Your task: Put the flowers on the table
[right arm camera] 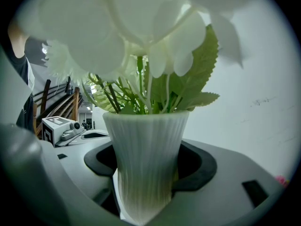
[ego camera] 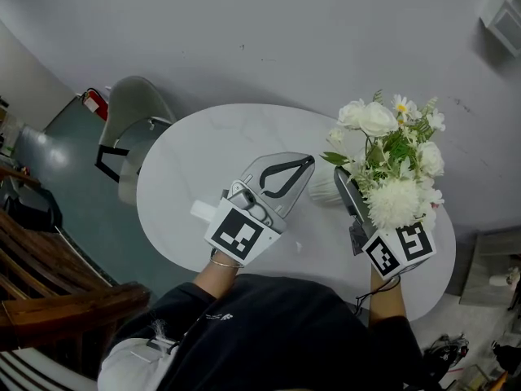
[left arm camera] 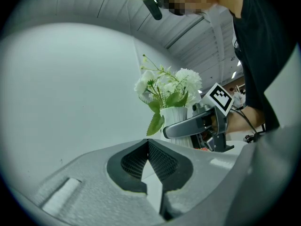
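Observation:
A bunch of white flowers (ego camera: 391, 157) with green leaves stands in a white ribbed vase (ego camera: 324, 190) at the right side of the white oval table (ego camera: 187, 161). My right gripper (ego camera: 350, 187) lies level with its jaws around the vase (right arm camera: 146, 164), and the dark pads (right arm camera: 197, 166) sit against its sides. Whether the vase base rests on the tabletop is hidden. My left gripper (ego camera: 303, 165) lies level over the middle of the table, its fingertips meeting with nothing between them. From the left gripper (left arm camera: 148, 142) I see the flowers (left arm camera: 167, 84), the vase (left arm camera: 176, 117) and the right gripper (left arm camera: 197, 126) beyond.
A plain grey wall rises right behind the table. A light grey chair (ego camera: 134, 125) stands at the table's far left, with a red object (ego camera: 95, 102) on the floor past it. Dark wooden furniture (ego camera: 49, 283) fills the lower left.

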Tool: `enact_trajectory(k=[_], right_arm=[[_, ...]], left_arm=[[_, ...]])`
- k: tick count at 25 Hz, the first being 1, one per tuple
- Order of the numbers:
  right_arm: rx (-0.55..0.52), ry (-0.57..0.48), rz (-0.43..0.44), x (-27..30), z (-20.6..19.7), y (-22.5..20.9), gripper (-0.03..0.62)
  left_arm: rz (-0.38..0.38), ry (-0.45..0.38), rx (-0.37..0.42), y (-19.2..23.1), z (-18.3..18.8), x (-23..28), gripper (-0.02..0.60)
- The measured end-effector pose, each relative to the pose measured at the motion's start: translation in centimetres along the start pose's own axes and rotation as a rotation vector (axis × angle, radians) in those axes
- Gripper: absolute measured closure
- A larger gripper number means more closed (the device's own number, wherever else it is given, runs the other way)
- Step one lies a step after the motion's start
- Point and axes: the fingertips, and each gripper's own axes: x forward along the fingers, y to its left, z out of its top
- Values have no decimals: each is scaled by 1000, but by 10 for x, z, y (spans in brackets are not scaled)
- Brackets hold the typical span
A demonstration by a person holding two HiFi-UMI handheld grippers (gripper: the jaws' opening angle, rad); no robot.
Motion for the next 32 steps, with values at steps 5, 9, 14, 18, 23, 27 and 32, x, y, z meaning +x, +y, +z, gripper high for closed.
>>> enact_trajectory(k=[5,9,14,18,23,27,32], right_arm=[[-4,-4,3,1,1,0,253],[11,1,-7,0,-3,-1,253],[12,0,-11,1,-3,-2,253],[10,1,-14,1,-3,-2,253],[11,2,-15,1,-4,-3,253],[12,0,-13,2,-4,-3,253],[9,0,-11,2,-5,-4,253]], left_arm=[[8,-1,3,2,0,-2,583],[11,6,-5,3,-3,-3,583],[10,11,-6,2,-4,-3,583],[7,9,3,1,-4,-3,583],[3,13,3,-1,-6,-3,583],[5,13,4,-2,-6,-3,583],[6,17,-1,-3,-7,-2,583]])
